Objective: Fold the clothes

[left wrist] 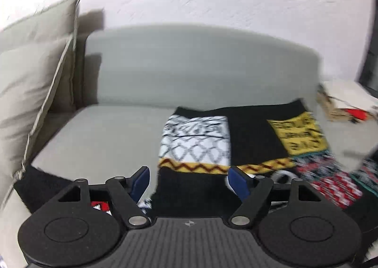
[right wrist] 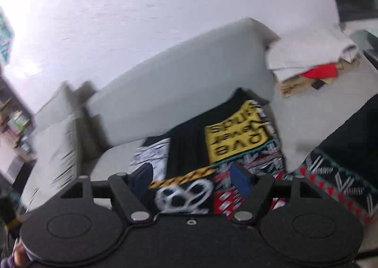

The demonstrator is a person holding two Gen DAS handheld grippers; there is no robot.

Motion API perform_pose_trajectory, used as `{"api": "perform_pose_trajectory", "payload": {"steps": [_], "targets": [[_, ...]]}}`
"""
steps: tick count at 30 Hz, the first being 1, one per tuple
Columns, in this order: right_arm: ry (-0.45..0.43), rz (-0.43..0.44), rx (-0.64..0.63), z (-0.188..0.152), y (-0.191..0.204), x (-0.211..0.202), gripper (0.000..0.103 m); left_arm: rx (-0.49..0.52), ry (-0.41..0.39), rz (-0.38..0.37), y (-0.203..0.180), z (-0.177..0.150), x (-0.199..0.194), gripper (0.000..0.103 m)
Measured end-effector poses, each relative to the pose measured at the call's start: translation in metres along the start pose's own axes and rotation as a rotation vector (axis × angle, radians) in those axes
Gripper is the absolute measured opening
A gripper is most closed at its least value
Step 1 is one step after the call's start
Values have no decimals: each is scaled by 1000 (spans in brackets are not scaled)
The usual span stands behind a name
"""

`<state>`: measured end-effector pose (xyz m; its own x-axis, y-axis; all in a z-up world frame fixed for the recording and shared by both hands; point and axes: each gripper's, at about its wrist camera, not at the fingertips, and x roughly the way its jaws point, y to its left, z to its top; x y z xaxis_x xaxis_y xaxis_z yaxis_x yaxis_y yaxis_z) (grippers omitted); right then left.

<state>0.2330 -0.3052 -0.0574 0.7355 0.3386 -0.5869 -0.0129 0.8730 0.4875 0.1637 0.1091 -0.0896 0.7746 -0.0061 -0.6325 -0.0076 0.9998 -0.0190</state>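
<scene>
A patchwork knit sweater [left wrist: 250, 145], black with white, yellow and red patterned panels, lies spread on the grey sofa seat [left wrist: 106, 135]. It also shows in the right wrist view [right wrist: 189, 154], with a sleeve [right wrist: 335, 173] stretching to the right. My left gripper [left wrist: 189, 183] is open and empty, hovering just above the sweater's near edge. My right gripper [right wrist: 191, 180] is open and empty, above the sweater's near part with a white ring pattern. Both views are motion-blurred.
A beige cushion [left wrist: 30, 83] leans at the sofa's left end. A pile of folded clothes [right wrist: 309, 60] with a red patch sits on the sofa's right end; it also shows in the left wrist view [left wrist: 347, 105]. The sofa backrest [left wrist: 200, 67] and a white wall lie behind.
</scene>
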Motion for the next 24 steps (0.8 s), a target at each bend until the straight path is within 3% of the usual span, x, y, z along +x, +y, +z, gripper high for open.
{"api": "perform_pose_trajectory", "payload": {"steps": [4,6,11,15,19,21,22,24], "targets": [[8,-76,30,22,-31,71,68,-71,60,104,23,15,75,76],[0,-117,43,36,-48,103,67,-105,85,128,36,25,109,83],[-11,-185,48,72,-78,175,67,-144,117,119,54,66,186,89],[17,-194,22,100,-87,228,67,-72,155,35,47,91,240,93],[34,-205,-25,116,-87,269,69,-40,253,8,40,99,290,92],[63,-191,-23,117,-88,283,68,-15,246,-4,34,99,300,92],[76,-195,-38,116,-87,290,65,-1,232,-6,30,99,301,88],[98,-217,-120,111,-78,299,22,15,206,-57,22,100,296,42]]}}
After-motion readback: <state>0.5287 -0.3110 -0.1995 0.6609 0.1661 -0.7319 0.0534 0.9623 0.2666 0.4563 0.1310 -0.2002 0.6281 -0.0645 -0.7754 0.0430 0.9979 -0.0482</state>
